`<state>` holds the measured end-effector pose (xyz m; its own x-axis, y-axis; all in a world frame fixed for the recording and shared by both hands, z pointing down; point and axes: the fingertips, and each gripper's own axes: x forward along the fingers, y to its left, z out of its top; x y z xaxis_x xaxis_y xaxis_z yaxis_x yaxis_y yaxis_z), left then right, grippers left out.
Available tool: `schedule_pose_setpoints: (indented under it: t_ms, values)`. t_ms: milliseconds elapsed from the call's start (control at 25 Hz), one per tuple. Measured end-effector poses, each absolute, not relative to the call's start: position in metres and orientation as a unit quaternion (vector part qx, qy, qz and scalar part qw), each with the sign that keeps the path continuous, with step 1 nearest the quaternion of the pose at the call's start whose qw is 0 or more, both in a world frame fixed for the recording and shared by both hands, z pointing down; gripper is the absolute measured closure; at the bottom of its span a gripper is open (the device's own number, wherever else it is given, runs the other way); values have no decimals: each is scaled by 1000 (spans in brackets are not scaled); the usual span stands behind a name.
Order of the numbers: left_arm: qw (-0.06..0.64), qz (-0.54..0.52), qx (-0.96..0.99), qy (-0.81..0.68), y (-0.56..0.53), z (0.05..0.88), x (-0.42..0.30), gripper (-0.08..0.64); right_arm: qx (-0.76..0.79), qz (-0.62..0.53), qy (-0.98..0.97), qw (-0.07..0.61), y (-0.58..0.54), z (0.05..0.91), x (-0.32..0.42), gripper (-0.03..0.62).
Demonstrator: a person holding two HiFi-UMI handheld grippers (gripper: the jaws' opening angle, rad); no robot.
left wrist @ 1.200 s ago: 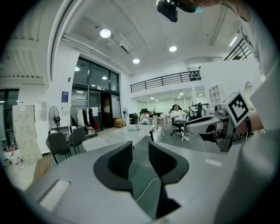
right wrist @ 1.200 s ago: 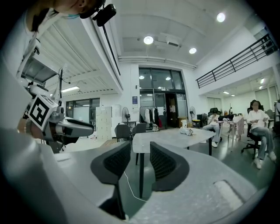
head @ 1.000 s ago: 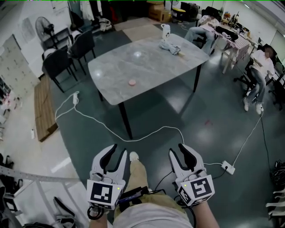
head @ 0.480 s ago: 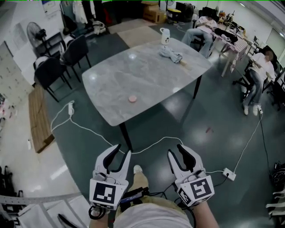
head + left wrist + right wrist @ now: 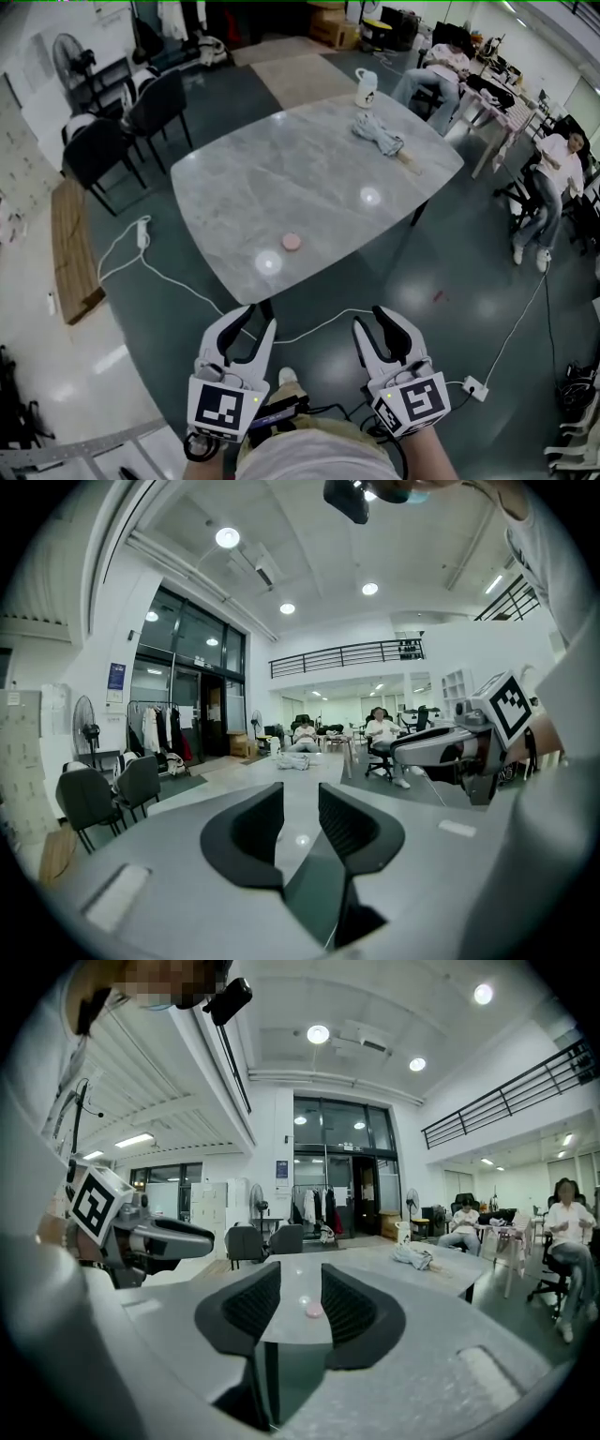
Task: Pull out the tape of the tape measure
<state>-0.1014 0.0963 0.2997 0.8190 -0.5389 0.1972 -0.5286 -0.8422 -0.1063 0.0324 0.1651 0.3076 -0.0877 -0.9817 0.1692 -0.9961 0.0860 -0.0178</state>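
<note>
Down by my waist I hold the left gripper point(image 5: 255, 320) and right gripper point(image 5: 373, 320) side by side, jaws partly apart, both empty. Ahead, the pink tape measure point(image 5: 292, 242) lies near the front edge of the grey table point(image 5: 281, 169); a mug point(image 5: 367, 89) and cloth point(image 5: 380, 137) sit at its far end.

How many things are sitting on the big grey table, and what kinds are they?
Pink round tape measure: 1
White mug: 1
Crumpled cloth: 1
Small tan object beside the cloth: 1
Total: 4
</note>
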Motion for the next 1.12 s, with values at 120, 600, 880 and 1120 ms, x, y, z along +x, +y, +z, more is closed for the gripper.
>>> schedule_pose_setpoints:
  t_ms: [120,600,880,1120]
  values:
    - [17,-118,-955,272,78,306,-101,443,674,67,-734,56,145,309,31,468]
    - [-5,-138,-956,257,42,328,-94,430,668,85,-737,61,104,317,36,462]
    - [-18,-147,-953,266,24,342,-75,403,648,87,-754,69,76,324,53,456]
    - [-37,-148,-946,288,3,352,-59,380,619,102,-775,79,47,333,67,446]
